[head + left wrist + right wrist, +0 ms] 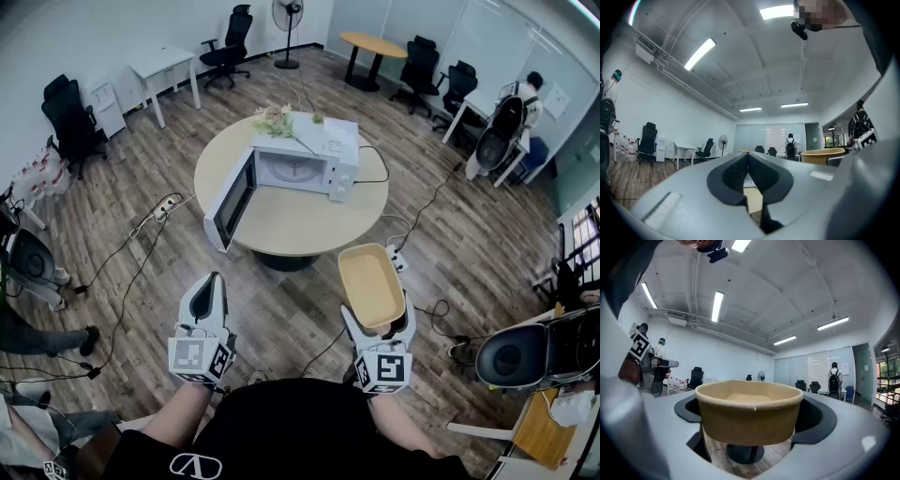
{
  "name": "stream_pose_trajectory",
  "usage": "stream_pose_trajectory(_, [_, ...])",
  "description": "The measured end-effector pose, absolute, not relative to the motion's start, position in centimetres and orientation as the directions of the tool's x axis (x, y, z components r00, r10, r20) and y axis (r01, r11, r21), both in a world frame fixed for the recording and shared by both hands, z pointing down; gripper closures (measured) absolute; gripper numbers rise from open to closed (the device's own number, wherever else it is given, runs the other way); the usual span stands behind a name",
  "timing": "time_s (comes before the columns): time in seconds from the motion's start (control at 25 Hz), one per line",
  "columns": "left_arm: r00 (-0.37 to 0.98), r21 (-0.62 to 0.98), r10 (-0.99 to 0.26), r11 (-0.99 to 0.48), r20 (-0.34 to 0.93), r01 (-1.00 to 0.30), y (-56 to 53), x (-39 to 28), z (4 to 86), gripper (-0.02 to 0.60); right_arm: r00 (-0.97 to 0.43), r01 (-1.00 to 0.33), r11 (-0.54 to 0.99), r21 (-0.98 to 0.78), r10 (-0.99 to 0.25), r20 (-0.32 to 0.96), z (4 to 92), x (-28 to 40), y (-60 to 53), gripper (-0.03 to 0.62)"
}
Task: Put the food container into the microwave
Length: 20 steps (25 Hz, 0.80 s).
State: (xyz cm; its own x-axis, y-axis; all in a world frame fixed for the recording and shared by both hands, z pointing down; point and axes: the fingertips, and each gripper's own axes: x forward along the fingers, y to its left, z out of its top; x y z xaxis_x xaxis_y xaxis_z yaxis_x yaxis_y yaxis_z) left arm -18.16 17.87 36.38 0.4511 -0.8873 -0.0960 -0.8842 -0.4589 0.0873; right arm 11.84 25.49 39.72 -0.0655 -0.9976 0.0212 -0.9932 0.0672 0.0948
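Bare wooden floor [281, 309] lies open between both pairs of fingers and the one round tabletop [291, 225], whose near edge curves ahead of them, well apart; thin cables cross the floor to the left of the left fingers and just past the right ones. On the tabletop stands one microwave [309, 159], ahead of and between the two grippers. Its door [230, 202] is swung wide toward the left fingers' side, the door's outer edge reaching past the tabletop rim, and the white cavity stands open. A strip of bare tabletop shows in front of the cavity. One tan food container [370, 281] is up in the air short of the tabletop, clamped at its near end by the right gripper [379, 323]. In the right gripper view the container [749, 416] fills the gap between the fingers [819, 417], a pad pressed to each side wall, with its open top level. The left gripper [214, 284] hangs over the floor beside it, apart from the container. Its fingers [733, 176] are closed tip to tip with nothing between them.
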Motion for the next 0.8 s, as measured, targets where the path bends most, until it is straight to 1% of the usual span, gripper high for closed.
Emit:
stream_pose_trajectory(0.44, [0.464,0.094,-0.882,-0.47,-0.08,-0.878,18.2,-16.7,36.6,0.58,-0.083,-0.993,0.084,0.083,-0.996,0.016,39.8,12.6,25.8,0.04])
stream_pose_trajectory(0.6, [0.459,0.095,-0.886,-0.464,-0.067,-0.881,18.4,-15.9,37.0,0.58,-0.104,-0.995,0.104,0.011,-0.994,-0.014,39.8,13.4,26.1,0.04])
stream_pose_trajectory(0.8, [0.449,0.084,-0.892,-0.452,-0.054,-0.888,18.5,-14.2,37.0,0.58,-0.105,-0.994,0.105,-0.018,-0.994,-0.01,40.6,15.2,25.7,0.04])
